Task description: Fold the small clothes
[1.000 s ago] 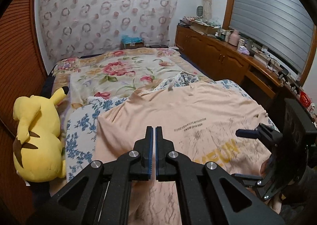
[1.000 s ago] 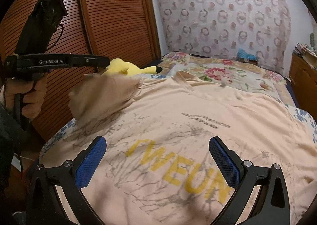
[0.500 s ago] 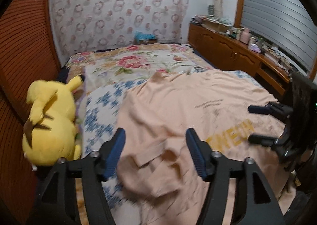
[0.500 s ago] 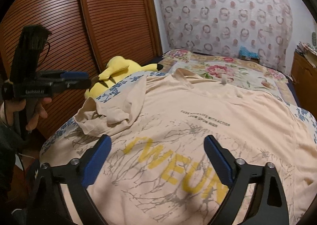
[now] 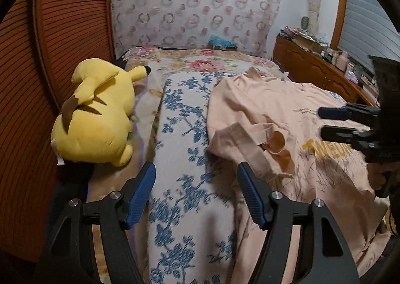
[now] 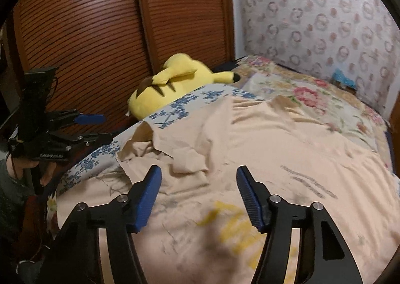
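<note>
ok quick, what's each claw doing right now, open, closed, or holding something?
Left claw: open, holding nothing; its jaws have just been opening.
Right claw: open, nothing between the pads; its jaws have just been closing.

A lived-in home bedroom. Ahead of the left claw (image 5: 196,194) a bed (image 5: 175,149) lies under flowered covers, with a yellow plush toy (image 5: 97,113) to its left against slatted wooden wardrobe doors (image 6: 100,33). A patterned curtain (image 5: 195,6) hangs beyond; a cluttered wooden sideboard (image 5: 315,66) stands far right.
</note>
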{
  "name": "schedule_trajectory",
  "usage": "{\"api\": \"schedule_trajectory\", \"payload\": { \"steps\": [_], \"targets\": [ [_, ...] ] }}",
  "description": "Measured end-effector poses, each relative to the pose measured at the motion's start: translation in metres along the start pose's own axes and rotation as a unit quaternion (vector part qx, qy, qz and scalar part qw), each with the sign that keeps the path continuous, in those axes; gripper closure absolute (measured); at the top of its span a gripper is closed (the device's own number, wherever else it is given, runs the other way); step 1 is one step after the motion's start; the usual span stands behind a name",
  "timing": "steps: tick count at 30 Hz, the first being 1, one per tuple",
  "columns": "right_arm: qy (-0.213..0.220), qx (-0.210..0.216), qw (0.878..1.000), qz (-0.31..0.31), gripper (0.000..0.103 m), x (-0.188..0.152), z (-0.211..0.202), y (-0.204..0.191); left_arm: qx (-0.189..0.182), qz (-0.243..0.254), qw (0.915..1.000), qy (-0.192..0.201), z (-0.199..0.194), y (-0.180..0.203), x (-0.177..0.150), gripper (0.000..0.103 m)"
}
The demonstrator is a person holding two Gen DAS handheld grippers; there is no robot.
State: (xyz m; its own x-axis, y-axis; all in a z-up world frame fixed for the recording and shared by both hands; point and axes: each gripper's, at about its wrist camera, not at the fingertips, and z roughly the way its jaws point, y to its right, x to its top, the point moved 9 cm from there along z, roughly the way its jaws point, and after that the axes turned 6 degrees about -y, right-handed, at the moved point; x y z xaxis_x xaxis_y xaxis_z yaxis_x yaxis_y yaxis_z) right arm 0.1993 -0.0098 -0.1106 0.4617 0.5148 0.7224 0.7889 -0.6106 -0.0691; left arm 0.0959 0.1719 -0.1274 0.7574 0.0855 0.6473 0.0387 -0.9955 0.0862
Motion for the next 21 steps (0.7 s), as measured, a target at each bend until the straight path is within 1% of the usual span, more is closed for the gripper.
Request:
{"api": "schedule_trajectory", "payload": {
  "steps": [2, 3, 5, 7, 8, 10, 11, 12, 13, 16, 21],
  "targets": [
    [-0.013, 0.008, 1.0, -0.005, 0.052, 0.005, 0.014, -0.003, 0.0, -0.004, 1.0, 0.003, -0.002, -0.004, -0.003, 0.034],
    [-0.021, 0.012, 1.0, -0.009, 0.054, 0.007, 0.023, -0.006, 0.0, -0.006, 1.0, 0.004, -0.003, -0.005, -0.005, 0.034],
    [-0.038, 0.017, 0.999, -0.017, 0.057, 0.011, 0.037, -0.008, 0.001, -0.006, 1.0, 0.006, -0.006, -0.006, -0.007, 0.034],
    [-0.049, 0.01, 0.998, -0.026, 0.058, 0.016, 0.051, -0.009, 0.002, -0.007, 1.0, 0.007, -0.007, -0.007, -0.008, 0.034],
    [-0.053, 0.007, 0.998, -0.03, 0.061, 0.018, 0.055, -0.008, 0.001, -0.007, 0.9999, 0.007, -0.007, -0.007, -0.009, 0.034],
    [-0.062, -0.006, 0.997, -0.038, 0.069, 0.019, 0.064, -0.006, -0.001, -0.006, 1.0, 0.005, -0.006, -0.006, -0.012, 0.034],
    [-0.068, -0.017, 0.997, -0.043, 0.08, 0.018, 0.067, -0.003, -0.001, -0.005, 1.0, 0.004, -0.006, -0.005, -0.013, 0.034],
    [-0.073, -0.035, 0.996, -0.048, 0.087, 0.017, 0.069, 0.001, -0.001, -0.003, 1.0, 0.003, -0.005, -0.004, -0.014, 0.034],
    [-0.074, -0.046, 0.995, -0.051, 0.091, 0.017, 0.071, 0.002, -0.002, -0.001, 1.0, 0.002, -0.005, -0.003, -0.015, 0.034],
    [-0.061, -0.044, 0.996, -0.053, 0.098, 0.017, 0.06, 0.006, -0.007, -0.001, 1.0, 0.002, -0.005, 0.001, -0.016, 0.034],
    [-0.019, -0.055, 0.997, -0.046, 0.101, 0.021, 0.029, 0.021, -0.012, -0.001, 0.9999, 0.005, -0.004, 0.009, -0.014, 0.034]
  ]
}}
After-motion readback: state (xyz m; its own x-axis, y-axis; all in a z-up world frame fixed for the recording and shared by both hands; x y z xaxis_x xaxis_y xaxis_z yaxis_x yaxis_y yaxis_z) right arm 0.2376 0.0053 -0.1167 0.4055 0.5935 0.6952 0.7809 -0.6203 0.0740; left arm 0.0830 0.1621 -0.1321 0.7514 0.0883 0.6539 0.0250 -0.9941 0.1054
